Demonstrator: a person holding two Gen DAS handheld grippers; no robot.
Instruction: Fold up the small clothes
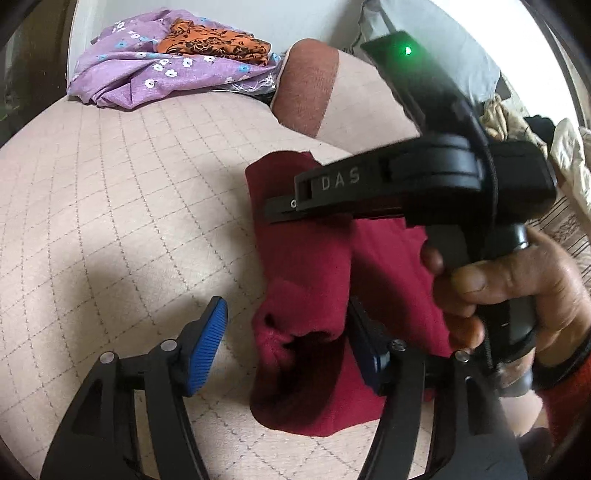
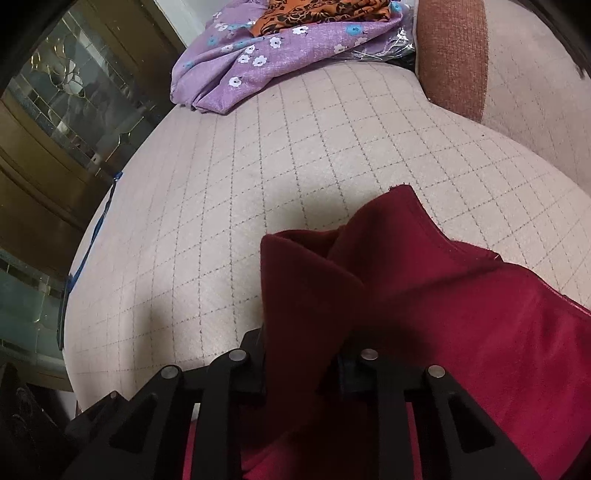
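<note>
The right tongs (image 2: pixel 301 373) are clenched on a bunched edge of the dark red garment (image 2: pixel 424 332). The left tongs (image 1: pixel 291 343) stand released astride the garment's near end, one blue pad (image 1: pixel 207 350) clear of the cloth. The garment lies partly folded on the quilted cushion (image 2: pixel 258 184), one flap lapped over; I judge more folds and flattening remain. Beyond the garment, well apart, sits a purple floral cloth (image 2: pixel 266 55) with an orange printed cloth (image 2: pixel 314 14) on it.

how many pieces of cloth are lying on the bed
3. The dark red garment lies near, by the grippers; the purple floral cloth is bunched at the far end, with the orange patterned cloth on it. More may be hidden.
</note>
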